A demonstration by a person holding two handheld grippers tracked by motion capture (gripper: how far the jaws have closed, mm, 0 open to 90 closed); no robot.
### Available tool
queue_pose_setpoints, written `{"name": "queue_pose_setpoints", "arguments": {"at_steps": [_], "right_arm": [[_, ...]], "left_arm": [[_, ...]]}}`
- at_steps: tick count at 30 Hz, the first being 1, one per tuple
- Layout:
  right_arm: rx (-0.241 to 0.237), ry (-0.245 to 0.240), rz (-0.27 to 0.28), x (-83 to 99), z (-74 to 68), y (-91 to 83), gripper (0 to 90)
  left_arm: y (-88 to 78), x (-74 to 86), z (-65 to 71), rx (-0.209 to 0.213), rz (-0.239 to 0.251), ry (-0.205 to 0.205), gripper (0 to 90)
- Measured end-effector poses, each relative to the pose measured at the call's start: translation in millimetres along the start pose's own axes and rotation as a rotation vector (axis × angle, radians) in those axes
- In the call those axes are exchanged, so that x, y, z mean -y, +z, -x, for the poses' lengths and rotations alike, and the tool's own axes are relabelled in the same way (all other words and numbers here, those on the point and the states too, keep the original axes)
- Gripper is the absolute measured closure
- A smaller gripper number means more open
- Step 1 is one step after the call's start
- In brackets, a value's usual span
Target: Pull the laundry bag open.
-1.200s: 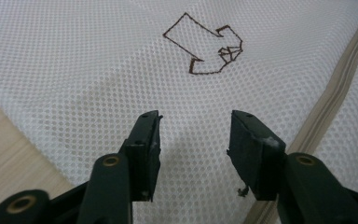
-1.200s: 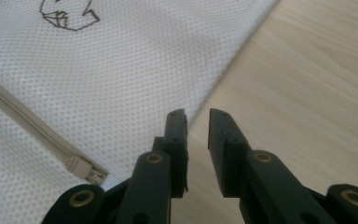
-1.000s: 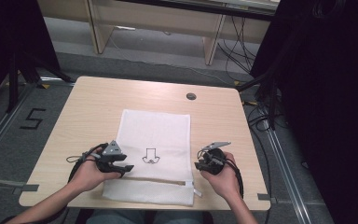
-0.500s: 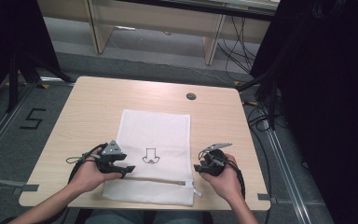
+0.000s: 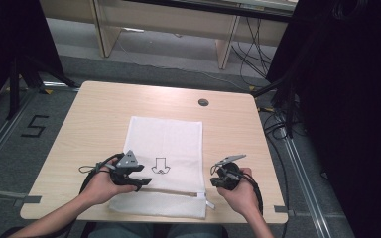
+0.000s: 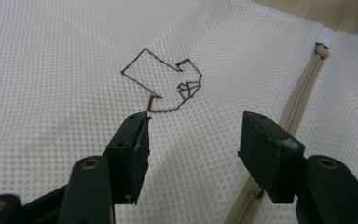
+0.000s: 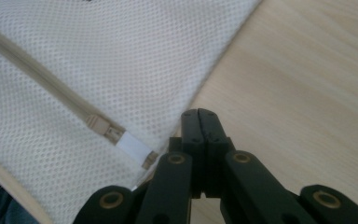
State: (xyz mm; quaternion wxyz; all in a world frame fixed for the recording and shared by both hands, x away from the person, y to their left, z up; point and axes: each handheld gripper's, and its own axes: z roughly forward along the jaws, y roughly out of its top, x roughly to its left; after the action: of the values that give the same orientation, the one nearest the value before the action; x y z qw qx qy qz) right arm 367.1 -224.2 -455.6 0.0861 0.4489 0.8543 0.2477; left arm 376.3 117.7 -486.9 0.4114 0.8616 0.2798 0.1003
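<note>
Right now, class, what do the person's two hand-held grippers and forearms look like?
Both the left hand-held gripper and the right hand-held gripper are black, each topped by a grey three-cornered plate and trailing a black cable. Seen close, the jaws are two flat black bars with brass-coloured rivets at the pivots. The forearms are bare, with no sleeves in view.

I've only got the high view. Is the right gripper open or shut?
Observer: Shut. In the right gripper view, the right gripper has just closed its jaws, and nothing shows between them.
Operator: Where's the zip pull?
Observer: The pull is a white tab. It lies on the bag, close beside those jaws, to their left in that view.
Operator: What's the bag made of?
Observer: Fine white mesh, plain in the left gripper view.
</note>
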Motion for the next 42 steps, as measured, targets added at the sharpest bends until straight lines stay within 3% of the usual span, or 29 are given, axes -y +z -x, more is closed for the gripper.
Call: {"name": "queue_pose_setpoints", "arguments": {"at_steps": [3, 6, 7, 8, 10, 13, 15, 18, 22, 23, 24, 25, 30, 31, 34, 42], "right_arm": [[-0.028, 0.019, -0.024, 0.8, -4.0, 2.0, 90.0], [-0.052, 0.006, -0.037, 1.1, -7.2, 7.6, 90.0], [-0.078, 0.014, -0.063, 1.1, -11.4, 10.2, 90.0], [-0.093, -0.009, -0.057, 1.0, -12.1, 12.8, 90.0], [-0.092, 0.003, -0.074, 1.1, -14.3, 13.9, 90.0], [-0.099, -0.019, -0.083, 1.1, -17.2, 19.3, 90.0], [-0.093, 0.001, -0.118, 1.0, -22.1, 20.9, 90.0], [-0.095, -0.015, -0.118, 0.9, -22.4, 21.9, 90.0], [-0.086, -0.002, -0.13, -0.4, -22.9, 19.7, 90.0], [-0.095, -0.023, -0.11, -0.2, -21.3, 20.8, 90.0], [-0.087, 0.004, -0.13, 0.2, -22.0, 20.4, 90.0], [-0.098, 0.024, -0.135, 1.5, -21.8, 21.9, 90.0], [-0.106, -0.012, -0.12, 1.9, -15.8, 22.6, 90.0], [-0.096, 0.015, -0.135, 2.4, -17.1, 21.1, 90.0], [-0.111, -0.011, -0.121, 3.8, -14.5, 23.5, 90.0], [-0.104, 0.01, -0.138, 4.9, -18.4, 25.0, 90.0]], "left_arm": [[2.4, -3.6, 4.3, 0.007, -0.009, 0.007, 45.7], [7.7, -8.9, 8.8, 0.027, -0.017, 0.007, 47.5], [9.9, -10.5, 9.9, 0.029, -0.017, 0.009, 48.0], [13.7, -14.0, 11.8, 0.049, -0.013, 0.023, 48.5], [16.1, -15.7, 14.9, 0.059, -0.001, 0.009, 48.9], [21.3, -21.4, 20.6, 0.086, -0.006, 0.032, 50.7], [23.7, -25.9, 26.0, 0.097, -0.011, 0.039, 55.2], [27.6, -33.9, 32.5, 0.119, -0.021, 0.068, 57.6], [35.2, -42.1, 42.3, 0.162, -0.024, 0.061, 63.6], [37.0, -43.6, 44.8, 0.17, -0.026, 0.062, 65.5], [39.5, -44.5, 47.8, 0.178, -0.021, 0.056, 66.4], [43.5, -46.4, 51.4, 0.187, -0.032, 0.078, 68.6], [51.9, -50.2, 58.4, 0.204, -0.056, 0.142, 72.8], [54.6, -51.5, 61.0, 0.212, -0.061, 0.154, 73.1], [62.6, -54.2, 69.8, 0.226, -0.075, 0.186, 73.9], [75.0, -56.3, 76.6, 0.24, -0.09, 0.205, 73.9]]}}
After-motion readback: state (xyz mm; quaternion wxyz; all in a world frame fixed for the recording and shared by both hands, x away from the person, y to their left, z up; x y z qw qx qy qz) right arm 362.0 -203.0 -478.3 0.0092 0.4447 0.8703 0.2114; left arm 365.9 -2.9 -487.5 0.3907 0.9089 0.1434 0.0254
